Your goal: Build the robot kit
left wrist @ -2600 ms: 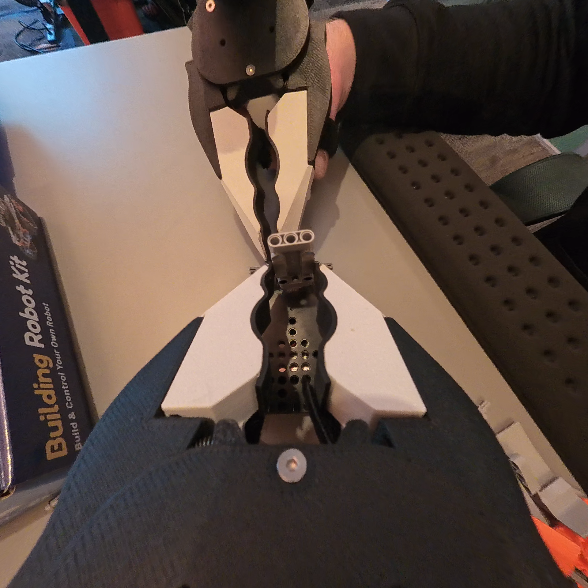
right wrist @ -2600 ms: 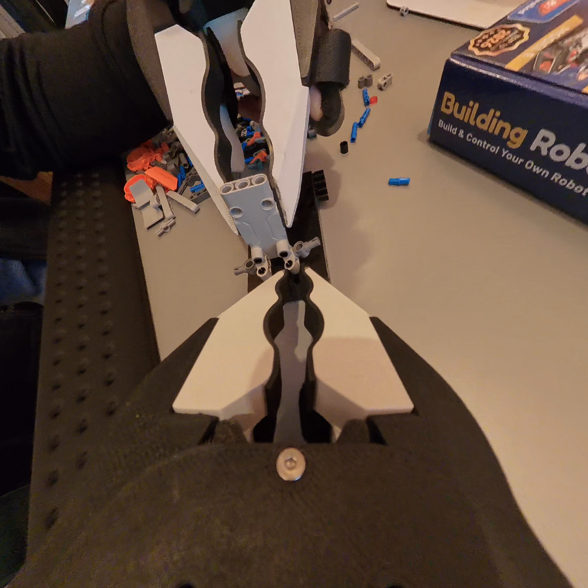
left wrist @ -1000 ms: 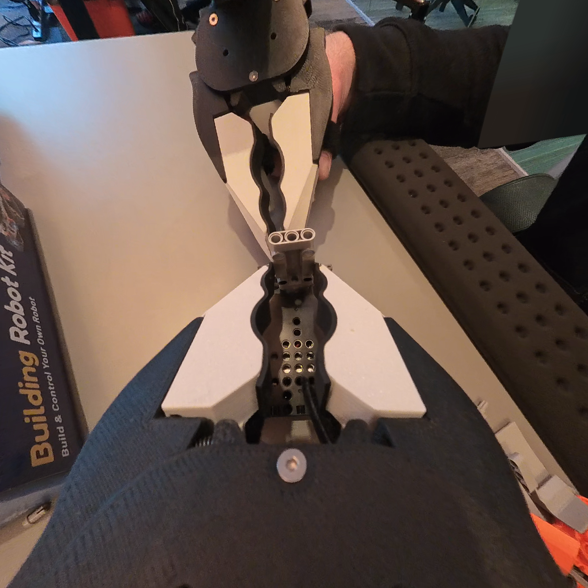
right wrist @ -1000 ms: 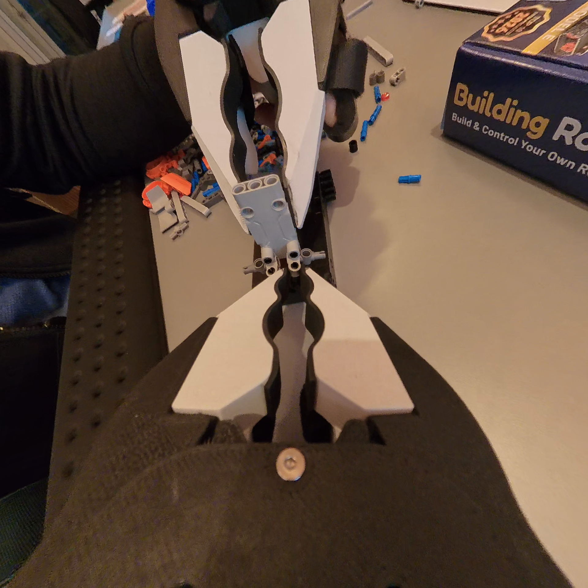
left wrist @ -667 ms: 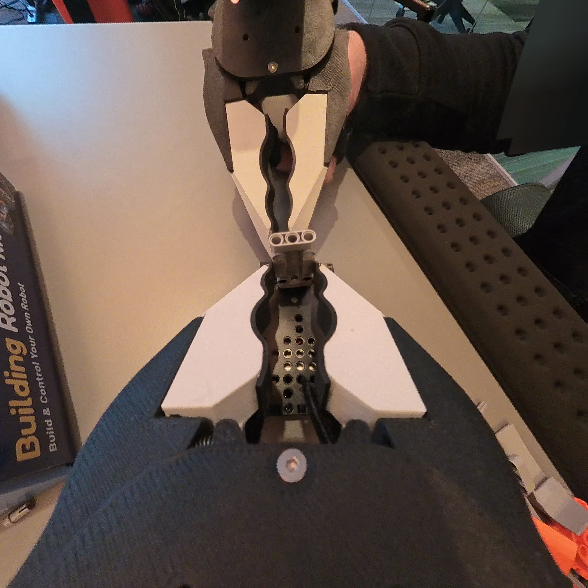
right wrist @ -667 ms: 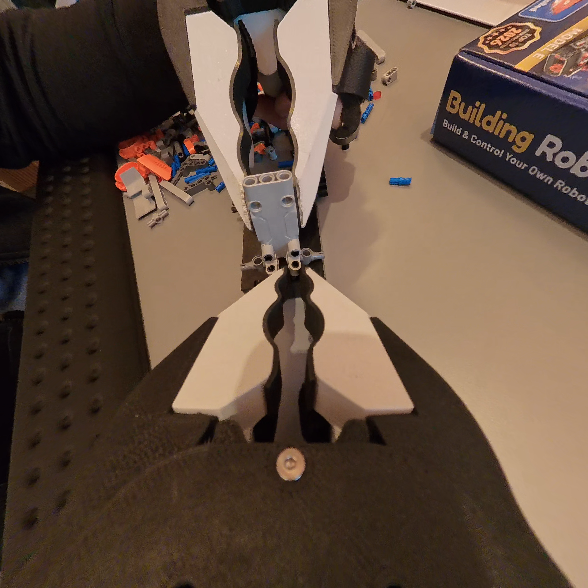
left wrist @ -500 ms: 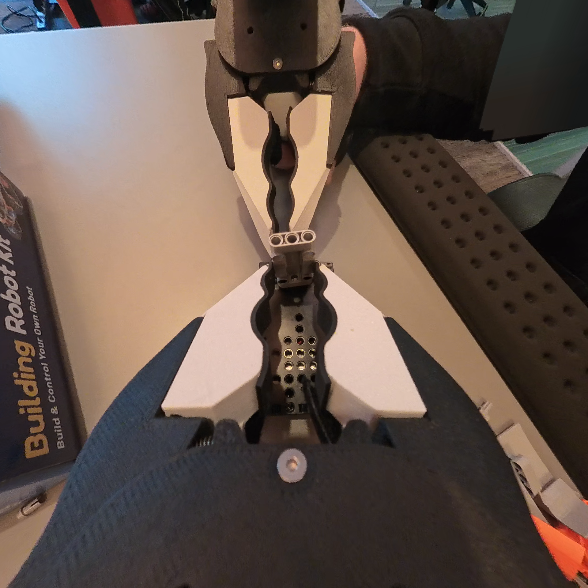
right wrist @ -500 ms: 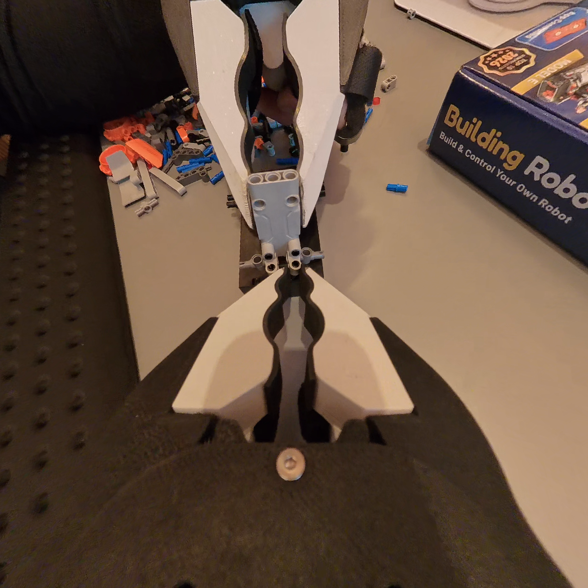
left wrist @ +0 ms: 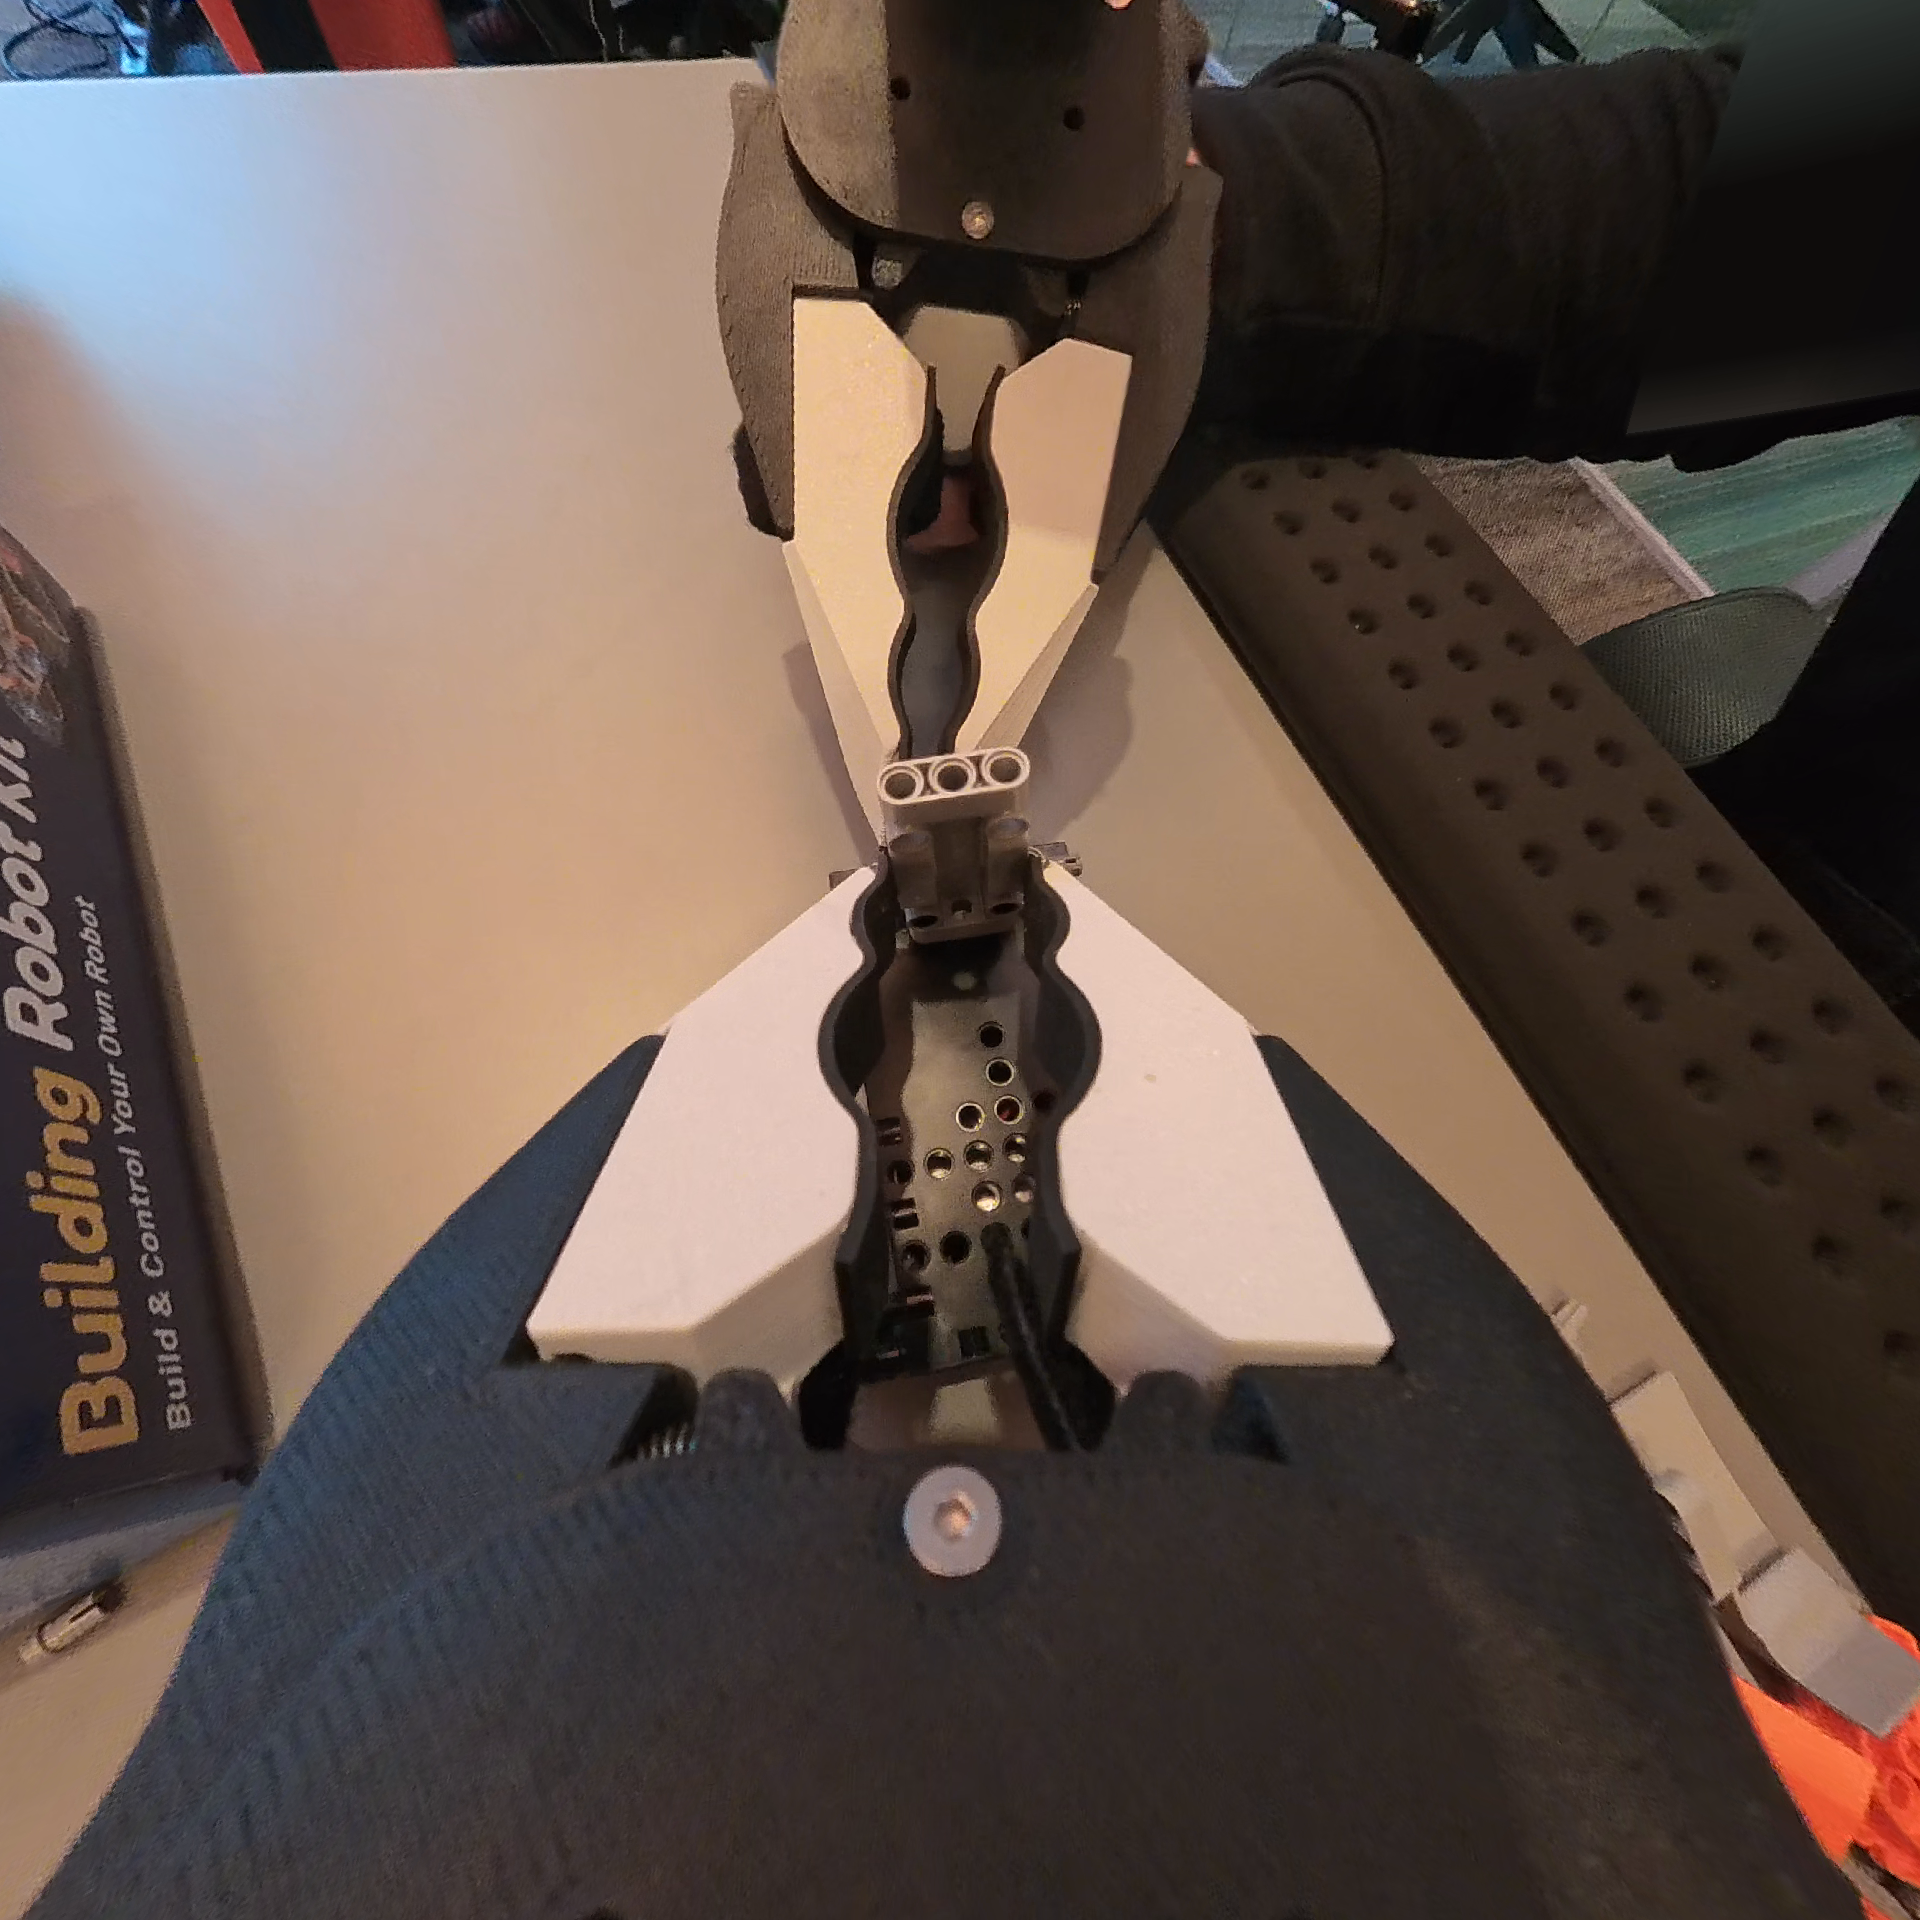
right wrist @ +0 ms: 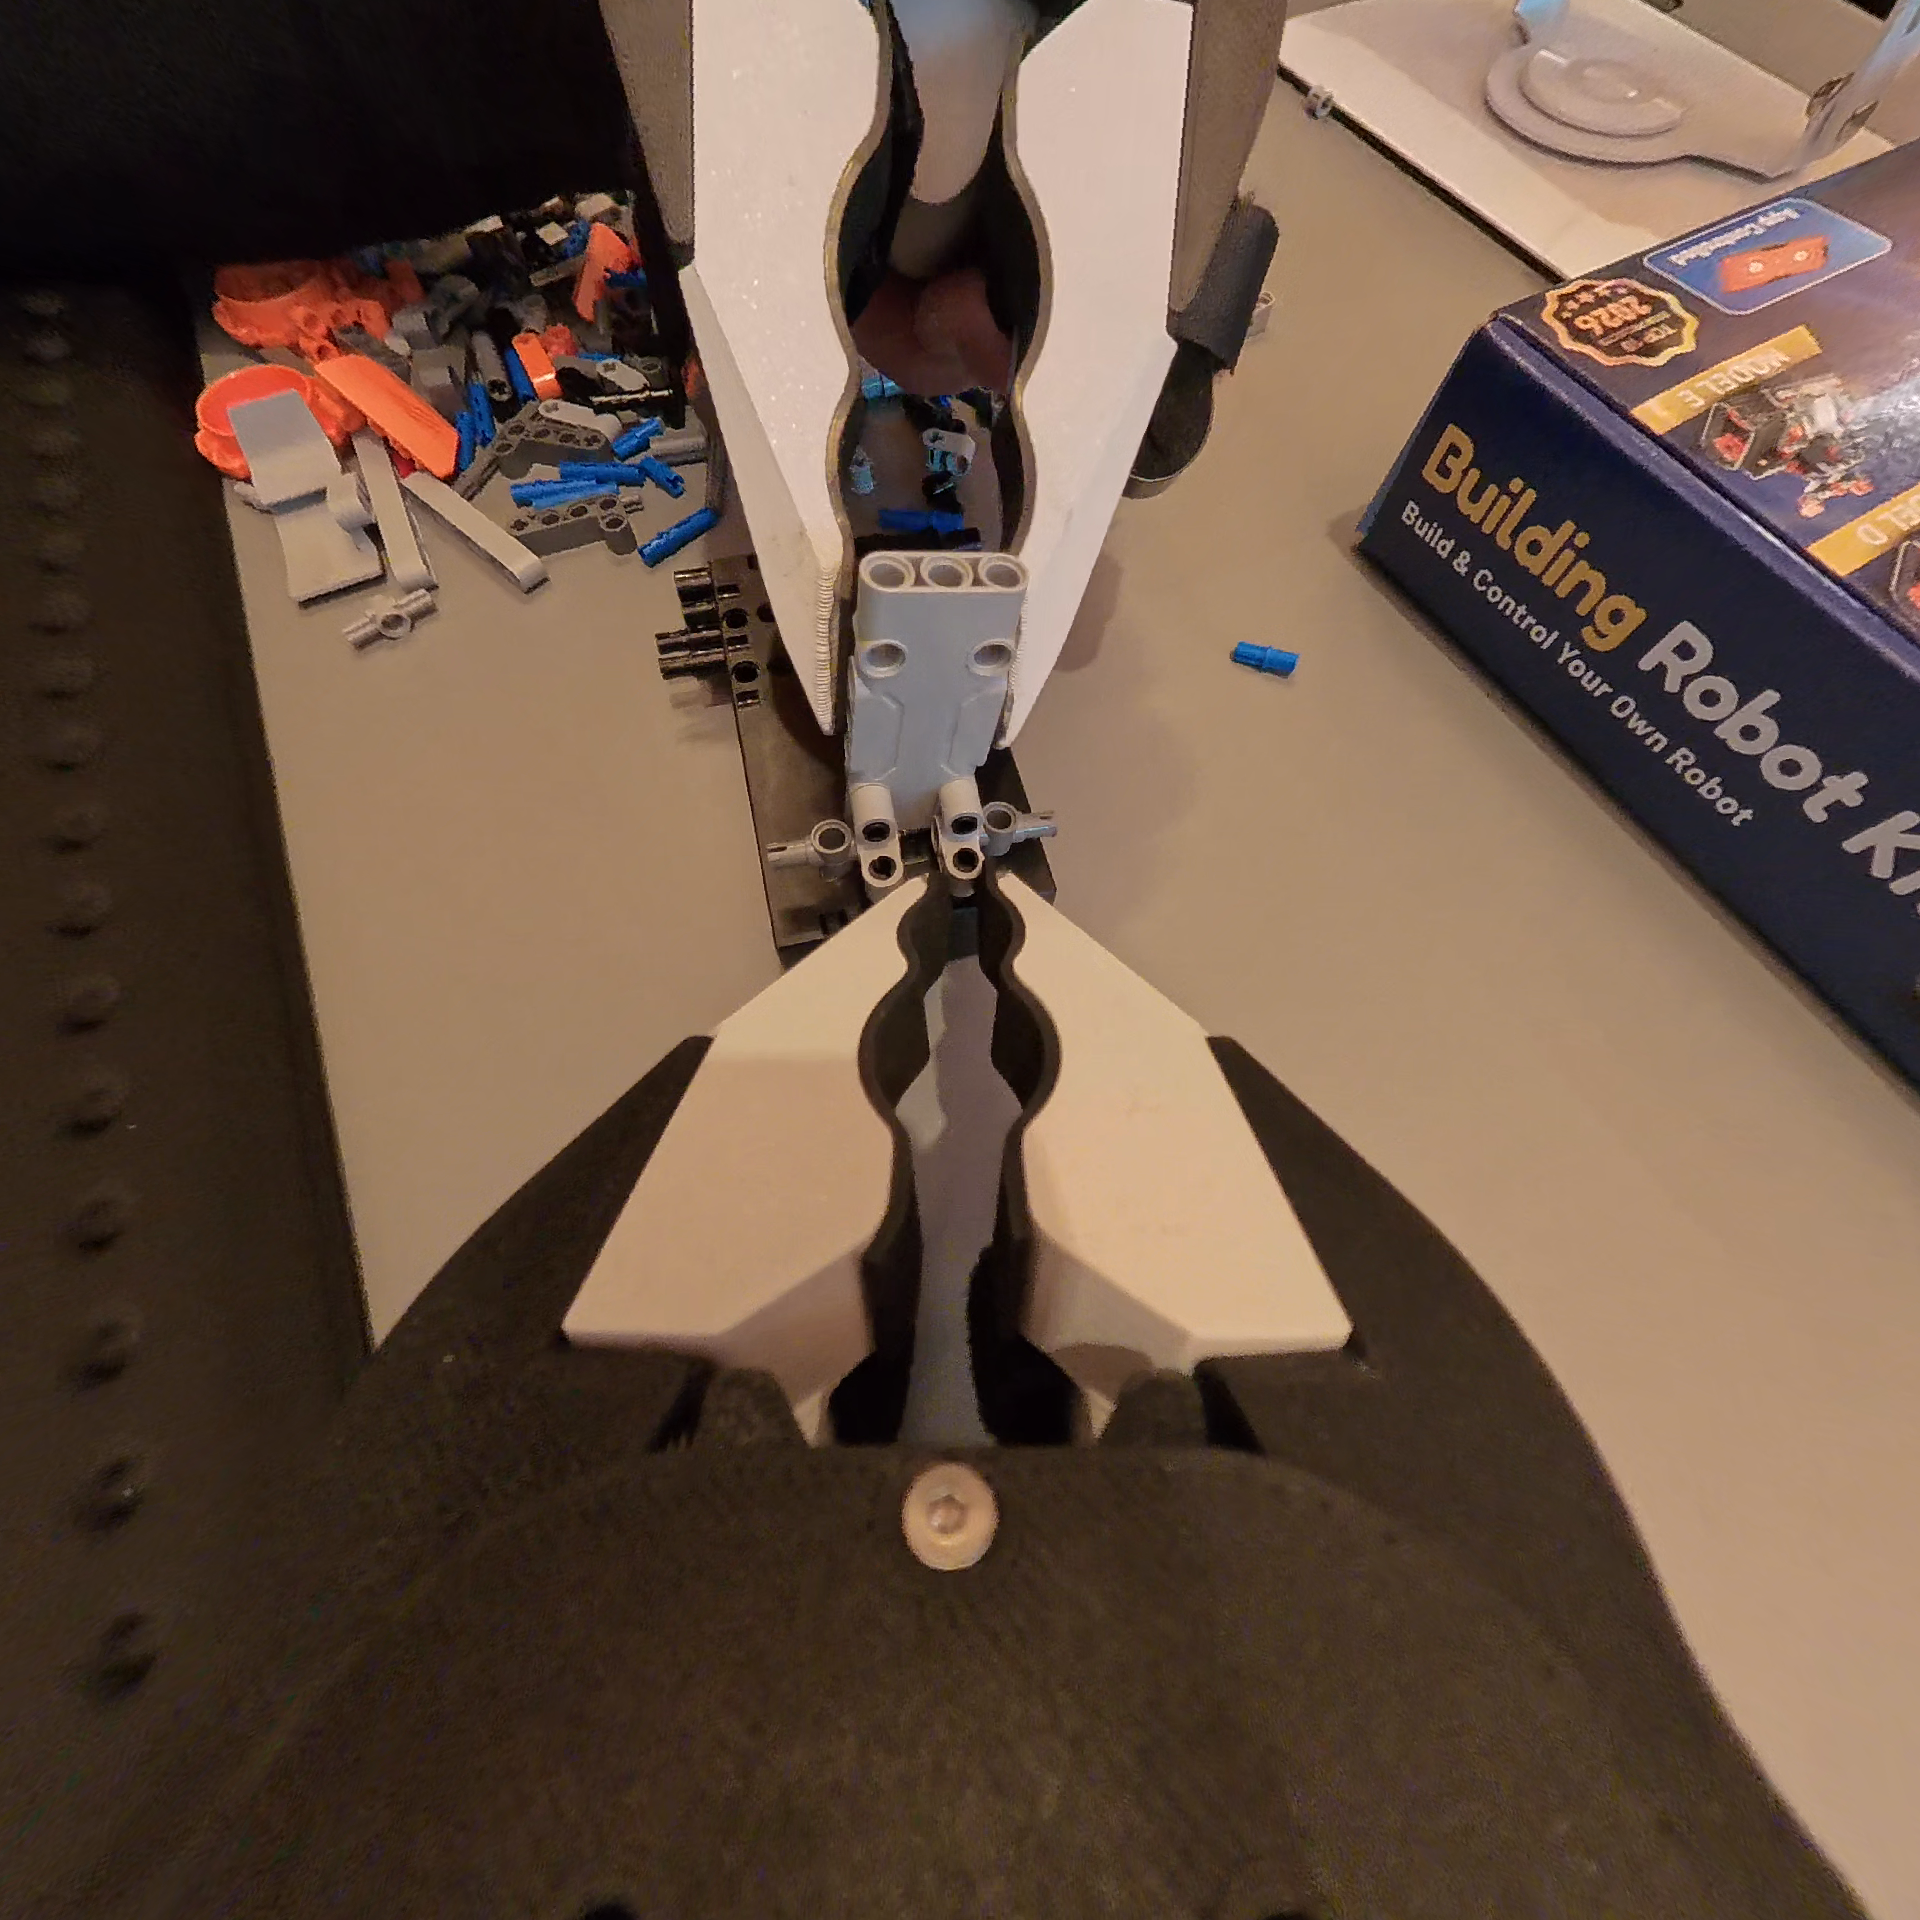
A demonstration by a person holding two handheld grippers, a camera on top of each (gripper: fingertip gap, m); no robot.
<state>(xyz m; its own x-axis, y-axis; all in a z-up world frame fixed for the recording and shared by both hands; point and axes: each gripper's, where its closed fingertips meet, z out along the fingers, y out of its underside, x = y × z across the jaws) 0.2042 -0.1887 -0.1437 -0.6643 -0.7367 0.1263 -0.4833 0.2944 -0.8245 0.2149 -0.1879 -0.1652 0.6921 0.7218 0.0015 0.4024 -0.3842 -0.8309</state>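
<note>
The left claw (left wrist: 956, 883) is clenched on a grey block (right wrist: 930, 686) fixed to a black perforated part (left wrist: 971, 1122). The right claw (right wrist: 956, 894) pinches a small grey connector (right wrist: 961, 836) at the block's near end. At 10 o'clock in the right wrist view lies a pile of loose pieces (right wrist: 468, 416); at 2 o'clock a blue box (right wrist: 1683, 540) rests on the bench (right wrist: 1351, 1039).

Left claw (left wrist: 956, 883) clamps grey brick assembly (left wrist: 953, 831), right claw (left wrist: 940, 743) touching.
</note>
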